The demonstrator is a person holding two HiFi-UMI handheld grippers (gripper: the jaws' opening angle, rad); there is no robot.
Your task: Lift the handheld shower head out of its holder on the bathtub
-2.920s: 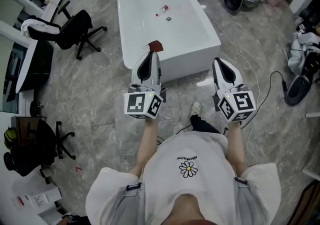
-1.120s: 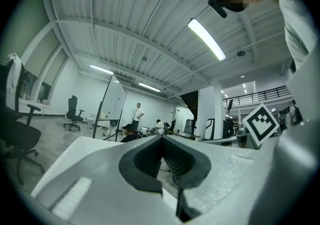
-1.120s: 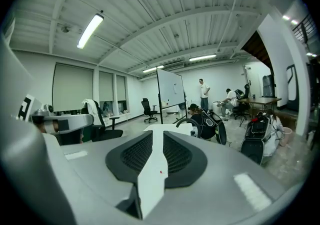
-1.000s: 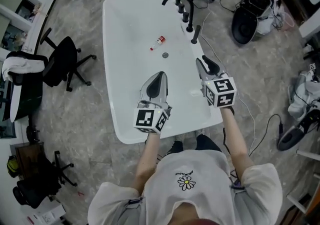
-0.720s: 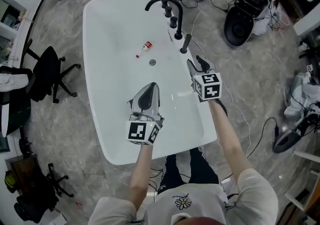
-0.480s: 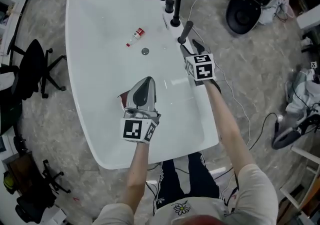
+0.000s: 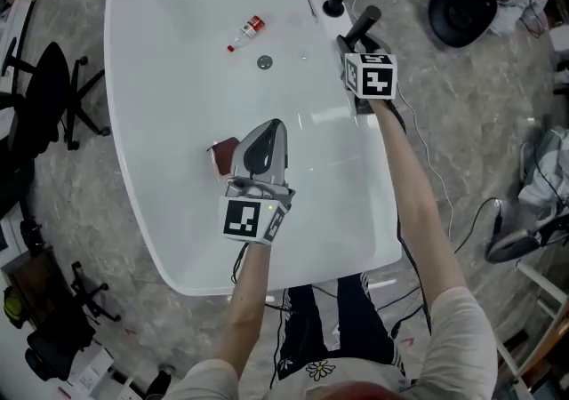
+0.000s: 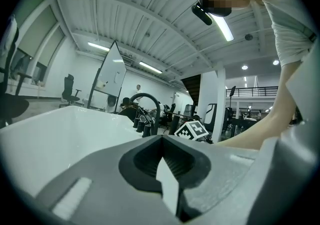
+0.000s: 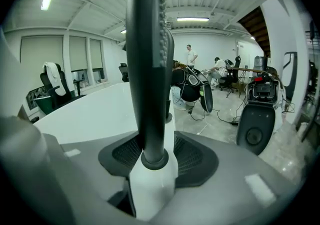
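Observation:
The black handheld shower head (image 9: 150,44) stands upright in its white holder (image 9: 152,186) on the bathtub rim. In the head view the shower head (image 7: 362,23) is a dark stick at the tub's right edge, next to the tap knobs. My right gripper (image 9: 156,158) is open, with one jaw on each side of the handle's lower end; I see no firm contact. From above, the right gripper (image 7: 357,47) is mostly hidden under its marker cube. My left gripper (image 7: 269,130) hovers over the tub's middle, shut and holding nothing; the left gripper (image 8: 162,141) points toward the taps.
The white bathtub (image 7: 178,278) holds a small red-capped bottle (image 7: 246,31), a drain (image 7: 264,61) and a red-brown object (image 7: 220,156) beside my left gripper. Black tap knobs (image 7: 333,5) stand just beyond the shower head. An office chair (image 7: 40,92) is at left, a black device (image 7: 462,7) and cables at right.
The person has walked up to the tub. My right gripper has moved forward along the right rim until its jaws flank the shower handle. My left gripper now hangs over the tub.

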